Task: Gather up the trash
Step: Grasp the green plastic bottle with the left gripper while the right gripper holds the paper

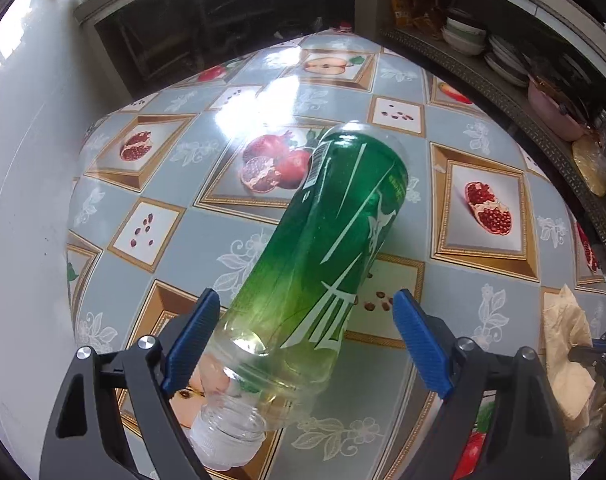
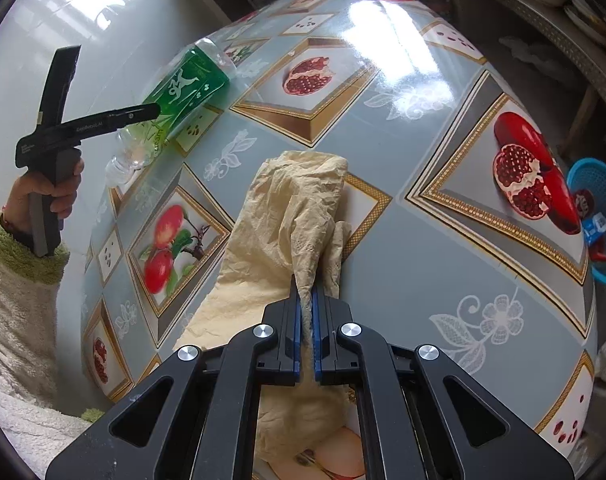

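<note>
An empty clear plastic bottle with a green label lies on its side on the table, its neck toward the camera. My left gripper is open and straddles the bottle's lower part; the left blue pad is close against it, the right pad stands apart. In the right wrist view the bottle lies near the table's left edge, with the left gripper over it. My right gripper is shut on a corner of a crumpled beige cloth that lies on the table.
The table has a glossy fruit-patterned cover. A blue basket with small items sits off its right edge. Shelves with bowls and plates stand behind. A hand in a fleecy sleeve holds the left gripper.
</note>
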Action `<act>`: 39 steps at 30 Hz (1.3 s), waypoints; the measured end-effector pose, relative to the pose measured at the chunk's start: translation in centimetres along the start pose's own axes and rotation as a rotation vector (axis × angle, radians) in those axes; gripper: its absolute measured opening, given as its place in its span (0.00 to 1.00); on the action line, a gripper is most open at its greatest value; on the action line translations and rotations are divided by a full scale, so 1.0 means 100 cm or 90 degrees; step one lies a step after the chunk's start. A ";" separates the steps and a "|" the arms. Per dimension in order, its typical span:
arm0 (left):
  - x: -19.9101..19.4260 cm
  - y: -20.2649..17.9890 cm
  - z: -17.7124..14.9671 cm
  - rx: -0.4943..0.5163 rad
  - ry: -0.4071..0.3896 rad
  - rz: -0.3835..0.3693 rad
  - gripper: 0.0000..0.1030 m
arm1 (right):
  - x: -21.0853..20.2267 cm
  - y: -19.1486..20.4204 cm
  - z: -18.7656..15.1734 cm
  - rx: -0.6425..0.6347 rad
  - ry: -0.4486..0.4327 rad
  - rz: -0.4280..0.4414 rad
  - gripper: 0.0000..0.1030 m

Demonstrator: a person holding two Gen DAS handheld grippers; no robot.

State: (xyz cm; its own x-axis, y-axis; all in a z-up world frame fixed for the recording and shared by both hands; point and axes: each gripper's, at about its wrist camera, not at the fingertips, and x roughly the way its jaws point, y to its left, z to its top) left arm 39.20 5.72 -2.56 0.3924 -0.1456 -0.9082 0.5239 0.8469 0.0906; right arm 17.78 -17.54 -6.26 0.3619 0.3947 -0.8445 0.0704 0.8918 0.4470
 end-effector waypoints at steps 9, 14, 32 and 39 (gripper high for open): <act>-0.029 0.003 -0.021 -0.094 -0.015 -0.079 0.51 | -0.003 -0.004 -0.002 0.000 -0.001 0.006 0.03; -0.035 -0.003 -0.038 -0.124 -0.026 -0.090 0.50 | -0.004 -0.005 -0.003 0.000 0.001 0.012 0.03; -0.012 -0.005 -0.028 -0.137 0.043 -0.126 0.63 | -0.005 -0.010 -0.004 0.007 0.002 0.026 0.03; -0.029 -0.022 -0.070 -0.188 0.042 -0.182 0.63 | -0.007 -0.011 -0.003 0.005 0.005 0.025 0.03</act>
State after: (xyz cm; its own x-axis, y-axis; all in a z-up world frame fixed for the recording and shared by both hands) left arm 31.62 7.84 -2.97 0.2084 -0.3717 -0.9047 0.3616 0.8887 -0.2818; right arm 17.22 -18.73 -6.24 0.3576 0.4311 -0.8284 0.0632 0.8739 0.4820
